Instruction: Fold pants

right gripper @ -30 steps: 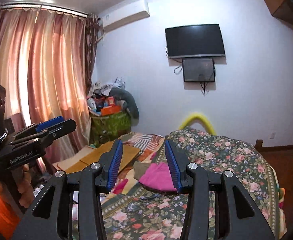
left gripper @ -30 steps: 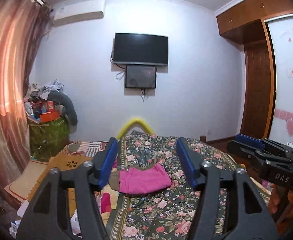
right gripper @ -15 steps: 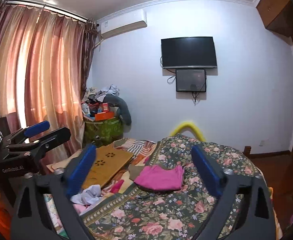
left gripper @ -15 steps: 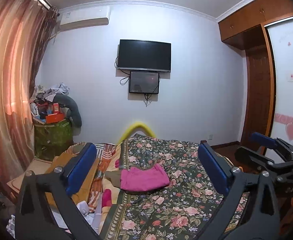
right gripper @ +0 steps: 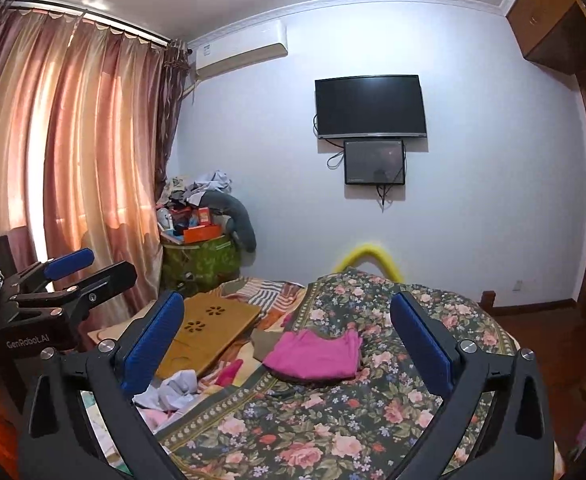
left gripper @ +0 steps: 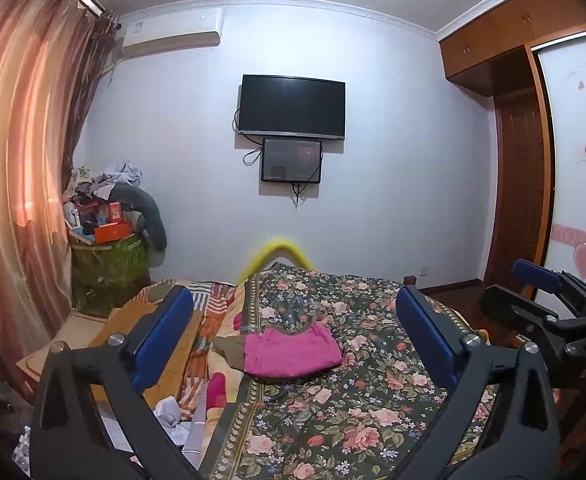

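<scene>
A folded pink garment, the pants [left gripper: 291, 352] [right gripper: 315, 354], lies on the floral bedcover [left gripper: 373, 400] in the middle of the bed, partly on a brown cloth [left gripper: 229, 350]. My left gripper [left gripper: 293, 296] is held well short of it, open wide, with nothing between the blue pads [left gripper: 161, 340]. My right gripper [right gripper: 286, 300] is likewise open wide and empty, back from the pants. Each gripper shows at the edge of the other's view: the right one [left gripper: 545, 284] and the left one [right gripper: 73, 266].
A wooden lap desk [right gripper: 209, 332] and crumpled clothes [right gripper: 173, 392] lie on the bed's left side. A green bin piled with clutter [left gripper: 109, 264] stands by the curtain [left gripper: 17, 200]. A TV [left gripper: 293, 108] hangs on the far wall; a wardrobe [left gripper: 521, 200] stands at right.
Both grippers' jaws have spread from partly closed to wide open. Both have shifted slightly, so the bed sits a little lower in view. The pink pants have not moved.
</scene>
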`<state>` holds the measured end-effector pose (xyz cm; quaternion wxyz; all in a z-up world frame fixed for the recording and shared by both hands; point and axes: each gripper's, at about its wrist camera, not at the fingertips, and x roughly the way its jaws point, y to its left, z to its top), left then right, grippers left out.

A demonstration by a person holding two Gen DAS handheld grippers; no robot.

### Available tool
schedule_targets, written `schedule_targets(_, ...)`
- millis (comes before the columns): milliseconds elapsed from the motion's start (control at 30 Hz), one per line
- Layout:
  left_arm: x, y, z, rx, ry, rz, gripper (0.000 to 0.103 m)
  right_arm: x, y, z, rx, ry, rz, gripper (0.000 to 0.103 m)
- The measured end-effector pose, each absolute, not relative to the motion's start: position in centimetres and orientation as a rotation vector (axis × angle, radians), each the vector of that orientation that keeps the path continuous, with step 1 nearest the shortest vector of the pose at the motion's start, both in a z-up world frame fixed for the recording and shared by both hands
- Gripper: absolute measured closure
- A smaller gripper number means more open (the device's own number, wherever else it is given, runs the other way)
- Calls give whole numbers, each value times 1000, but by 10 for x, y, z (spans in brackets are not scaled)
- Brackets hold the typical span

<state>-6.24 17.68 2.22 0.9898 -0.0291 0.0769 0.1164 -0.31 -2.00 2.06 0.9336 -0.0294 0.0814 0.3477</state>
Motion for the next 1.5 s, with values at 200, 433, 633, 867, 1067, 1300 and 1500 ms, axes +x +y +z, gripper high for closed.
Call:
schedule_targets(200, -62, 171, 19, -28, 149, 244, 0, -2, -20, 18, -55, 176, 705, 0)
schedule_targets(433, -58, 169, 17, -34, 160, 240, 0, 1, -21, 16, -52, 196, 699, 0)
schedule_targets(633, -57, 168, 17, -37, 163, 238, 0, 0, -22, 18, -52, 198, 693, 0)
schedule_targets(867, -56, 169, 17, -33, 168, 235, 0, 1, -21, 18, -50, 199, 693, 0)
schedule_targets(1067, -56, 170, 17, -41, 169, 228, 0, 1, -23, 19, -49, 198, 692, 0)
schedule_targets(1300, -55, 171, 17, -44, 169, 224, 0, 2, -24, 20, -51, 194, 687, 0)
schedule_targets(1500, -55, 171, 17, -45, 168, 217, 0, 4, -26, 20, -45, 197, 682, 0)
